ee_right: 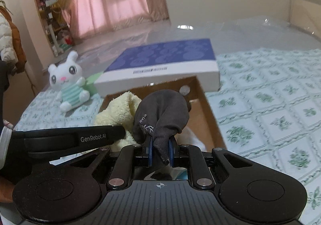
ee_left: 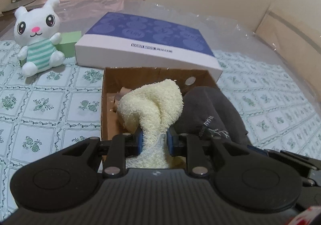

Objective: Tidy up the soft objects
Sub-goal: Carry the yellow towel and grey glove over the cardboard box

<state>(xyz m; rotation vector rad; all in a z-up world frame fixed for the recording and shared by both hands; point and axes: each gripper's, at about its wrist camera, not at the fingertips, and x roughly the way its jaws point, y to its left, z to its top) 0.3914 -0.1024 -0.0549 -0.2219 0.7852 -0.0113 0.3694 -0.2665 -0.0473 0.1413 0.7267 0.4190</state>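
Note:
My left gripper is shut on a cream-yellow fluffy towel, which hangs over the open brown cardboard box. To its right my right gripper is shut on a dark grey sock with white lettering, also over the box. The same sock shows in the left wrist view, and the towel shows left of the sock in the right wrist view. Some brownish fabric lies inside the box. The left gripper's black body crosses the lower left of the right wrist view.
A white plush bunny in green stripes sits at the back left against a small green box. A flat purple-and-white box lies behind the cardboard box. Everything rests on a floral bedspread. Curtains and a shelf stand beyond.

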